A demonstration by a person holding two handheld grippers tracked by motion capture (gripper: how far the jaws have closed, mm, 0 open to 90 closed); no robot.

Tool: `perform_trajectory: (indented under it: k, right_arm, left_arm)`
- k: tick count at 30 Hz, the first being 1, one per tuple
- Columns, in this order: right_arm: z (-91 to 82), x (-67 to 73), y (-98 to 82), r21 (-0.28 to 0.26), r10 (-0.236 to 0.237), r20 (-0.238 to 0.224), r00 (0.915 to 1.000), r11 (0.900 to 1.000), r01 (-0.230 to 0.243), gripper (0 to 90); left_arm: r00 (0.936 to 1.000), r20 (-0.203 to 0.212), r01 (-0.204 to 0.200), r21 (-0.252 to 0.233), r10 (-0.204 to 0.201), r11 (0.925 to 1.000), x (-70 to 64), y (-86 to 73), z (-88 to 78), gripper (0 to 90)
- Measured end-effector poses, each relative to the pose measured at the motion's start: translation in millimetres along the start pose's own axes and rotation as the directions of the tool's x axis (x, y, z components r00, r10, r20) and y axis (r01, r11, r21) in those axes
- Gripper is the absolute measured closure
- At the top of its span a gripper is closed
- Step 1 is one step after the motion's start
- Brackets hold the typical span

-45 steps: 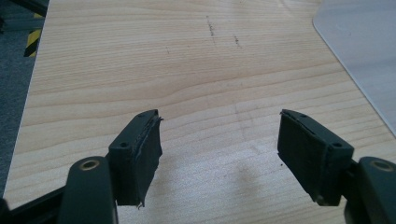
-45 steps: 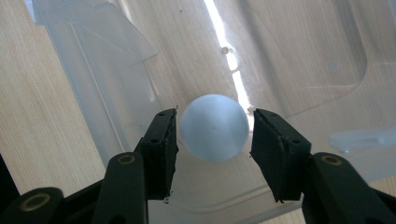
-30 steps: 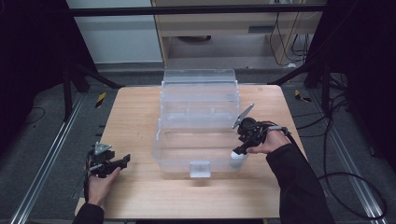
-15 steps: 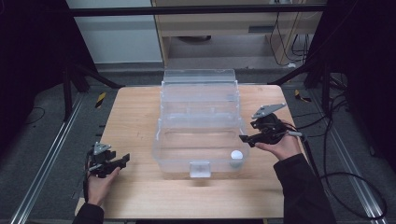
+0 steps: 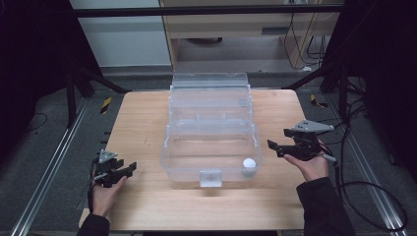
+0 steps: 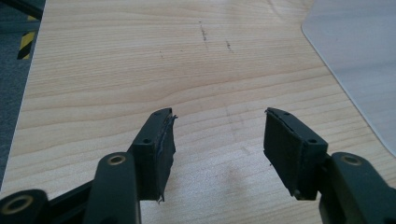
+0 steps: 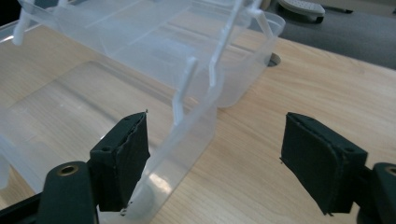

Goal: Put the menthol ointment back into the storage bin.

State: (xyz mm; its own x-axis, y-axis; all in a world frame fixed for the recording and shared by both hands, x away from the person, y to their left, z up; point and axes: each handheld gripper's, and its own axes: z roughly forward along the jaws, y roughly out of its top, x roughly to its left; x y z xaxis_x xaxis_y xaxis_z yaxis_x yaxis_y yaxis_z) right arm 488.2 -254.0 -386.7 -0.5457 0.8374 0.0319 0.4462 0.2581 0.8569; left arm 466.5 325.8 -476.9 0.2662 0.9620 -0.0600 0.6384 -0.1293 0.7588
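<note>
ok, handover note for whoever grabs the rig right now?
Left gripper: at the near left of the table, jaws apart with nothing between them, though they have just been closing.
Right gripper: right of the box, jaws wide and just been opening, nothing held.
White ball: in the near right corner of the box's bottom bin.
Done: ball is in the box and released.
Left: box is fanned open, trays stepped back; probably close it next.
</note>
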Motion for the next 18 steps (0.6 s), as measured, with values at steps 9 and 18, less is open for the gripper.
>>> perform_trajectory:
  k: [9, 18]
  right_arm:
    - [5.0, -21.4, -34.6, 0.0, 0.054, 0.078, 0.9954, 0.999, -0.055, 19.6]
    - [15.1, -33.9, -65.0, 0.065, 0.068, 0.1, 0.9927, 0.995, -0.075, 17.0]
  left_arm:
    - [0.9997, -0.025, -0.002, -0.004, 0.002, 1.0, 1.1, -2.1, 2.4, 31.5]
    - [0.9994, -0.035, -0.004, 0.003, 0.004, 1.0, 2.5, -4.8, 6.8, 25.2]
